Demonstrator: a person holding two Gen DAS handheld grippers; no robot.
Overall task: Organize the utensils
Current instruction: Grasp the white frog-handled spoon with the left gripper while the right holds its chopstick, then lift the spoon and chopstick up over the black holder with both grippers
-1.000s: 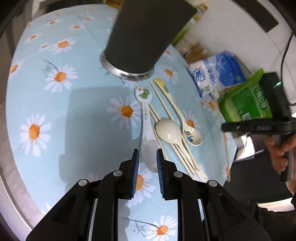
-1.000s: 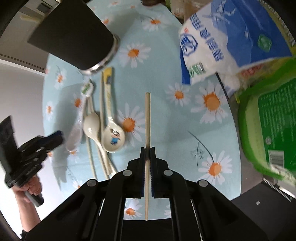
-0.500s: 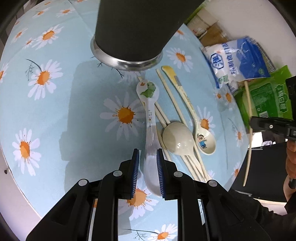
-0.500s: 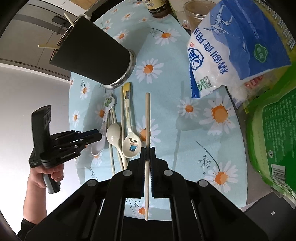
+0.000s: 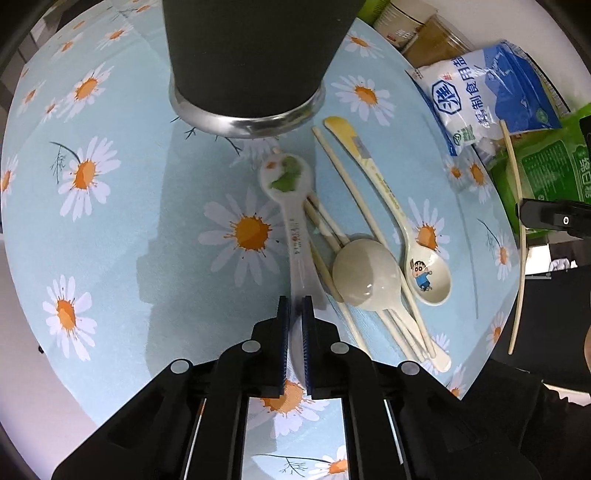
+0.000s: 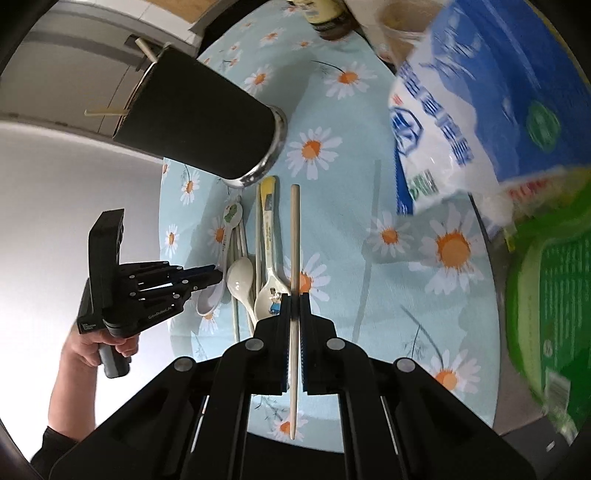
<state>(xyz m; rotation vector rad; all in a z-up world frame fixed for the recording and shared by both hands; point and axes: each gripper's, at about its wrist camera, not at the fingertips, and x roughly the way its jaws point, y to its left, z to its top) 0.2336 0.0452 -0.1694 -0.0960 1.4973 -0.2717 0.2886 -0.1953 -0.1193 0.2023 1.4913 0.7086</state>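
My left gripper (image 5: pixel 294 306) is shut on the bowl end of the white dinosaur spoon (image 5: pixel 291 206), which still lies on the daisy tablecloth. Beside it lie a plain white spoon (image 5: pixel 365 277), a cartoon spoon (image 5: pixel 424 273) and several cream chopsticks (image 5: pixel 347 173). The black utensil cup (image 5: pixel 251 55) stands just beyond them. My right gripper (image 6: pixel 294 299) is shut on a single wooden chopstick (image 6: pixel 294 236) held above the table. In the right wrist view the cup (image 6: pixel 199 122) has sticks in it, and the left gripper (image 6: pixel 212 277) sits at the spoons.
A blue-white salt bag (image 5: pixel 487 92) and a green packet (image 5: pixel 546 173) lie at the table's right edge. Jars (image 6: pixel 328 18) stand at the far side. The table edge is close on the near side in both views.
My left gripper has closed on the dinosaur spoon's bowl end and moved nearer the cup. My right gripper has lifted higher with the chopstick, tilting toward the cup.
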